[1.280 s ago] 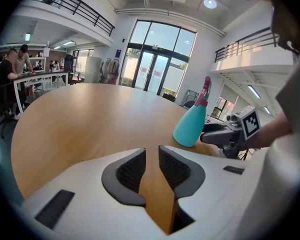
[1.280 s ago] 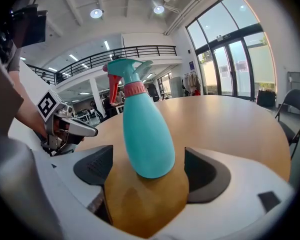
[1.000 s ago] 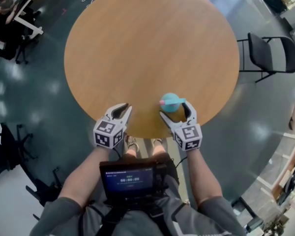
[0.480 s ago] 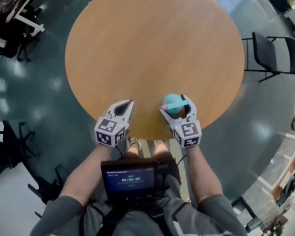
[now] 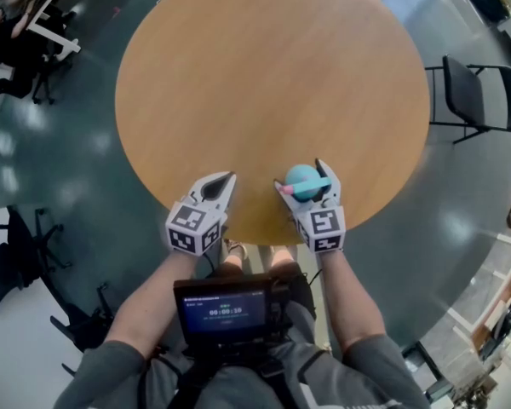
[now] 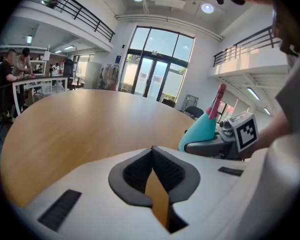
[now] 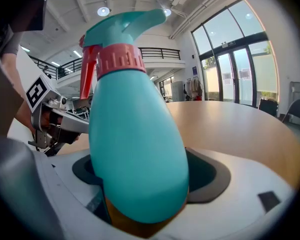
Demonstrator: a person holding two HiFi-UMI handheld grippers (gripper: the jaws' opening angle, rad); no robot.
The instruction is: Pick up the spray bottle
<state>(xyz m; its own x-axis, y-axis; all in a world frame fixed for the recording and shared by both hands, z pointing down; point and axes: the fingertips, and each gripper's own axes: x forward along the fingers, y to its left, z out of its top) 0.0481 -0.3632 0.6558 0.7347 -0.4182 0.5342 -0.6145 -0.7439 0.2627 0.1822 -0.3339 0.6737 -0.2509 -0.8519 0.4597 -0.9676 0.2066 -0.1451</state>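
Observation:
A teal spray bottle (image 5: 302,177) with a pink collar and trigger stands upright on the round wooden table (image 5: 264,75), near its front edge. My right gripper (image 5: 301,178) stands open around it, one jaw on each side of the body. In the right gripper view the spray bottle (image 7: 135,149) fills the space between the jaws of the right gripper (image 7: 150,184). My left gripper (image 5: 227,178) is shut and holds nothing, resting at the table edge left of the bottle. The left gripper view shows its closed tips (image 6: 152,150) and the spray bottle (image 6: 202,129) off to the right.
A black folding chair (image 5: 477,92) stands right of the table. Office chairs (image 5: 17,254) sit on the floor at the left. A screen device (image 5: 221,309) hangs at the person's chest. The rest of the tabletop shows bare wood.
The left gripper's jaws have gone from open to shut. The right gripper has edged forward, so the bottle now sits deeper between its jaws.

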